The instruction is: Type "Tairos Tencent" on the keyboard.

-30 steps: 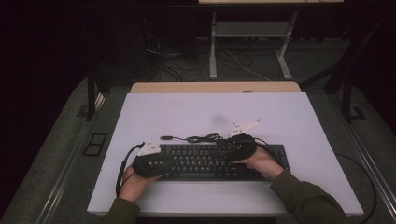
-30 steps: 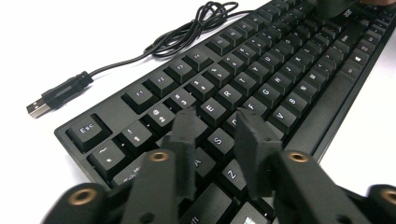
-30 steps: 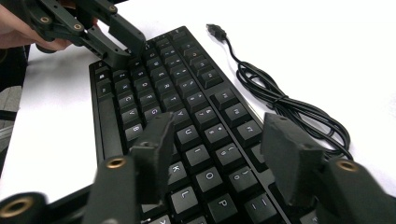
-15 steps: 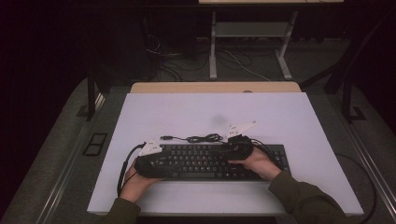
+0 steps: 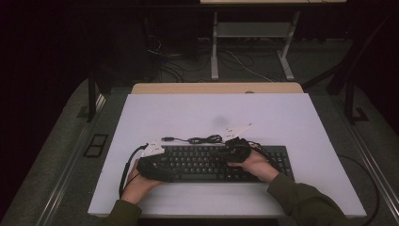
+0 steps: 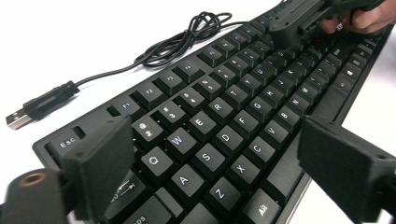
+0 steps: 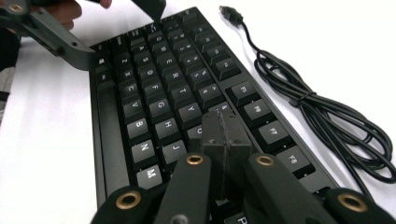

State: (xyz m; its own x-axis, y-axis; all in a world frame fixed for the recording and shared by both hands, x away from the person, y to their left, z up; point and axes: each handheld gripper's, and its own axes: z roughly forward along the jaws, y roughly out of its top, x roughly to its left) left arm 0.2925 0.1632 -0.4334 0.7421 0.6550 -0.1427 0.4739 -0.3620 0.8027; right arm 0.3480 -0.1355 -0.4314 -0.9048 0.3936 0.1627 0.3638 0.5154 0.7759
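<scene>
A black keyboard (image 5: 211, 164) lies flat near the front of the white table. My left gripper (image 6: 219, 158) hovers over its left end, above the Q, A and Z keys. Its jaws have just been opening and now stand wide open with nothing gripped. My right gripper (image 7: 224, 135) is over the middle keys. Its jaws have just been closing and are now shut pad to pad, with nothing between them. From above, the left gripper (image 5: 157, 168) and right gripper (image 5: 234, 150) sit on the keyboard. The keyboard's cable (image 5: 204, 139) lies coiled behind it, its USB plug (image 6: 18, 119) loose.
The white table top (image 5: 211, 113) has bare room behind and on both sides of the keyboard. A wooden strip (image 5: 216, 88) borders its far edge. Beyond it stand metal desk legs (image 5: 215, 47), with cables on the dark floor.
The right gripper has shifted a little to the left over the keys. The left hand has kept its place.
</scene>
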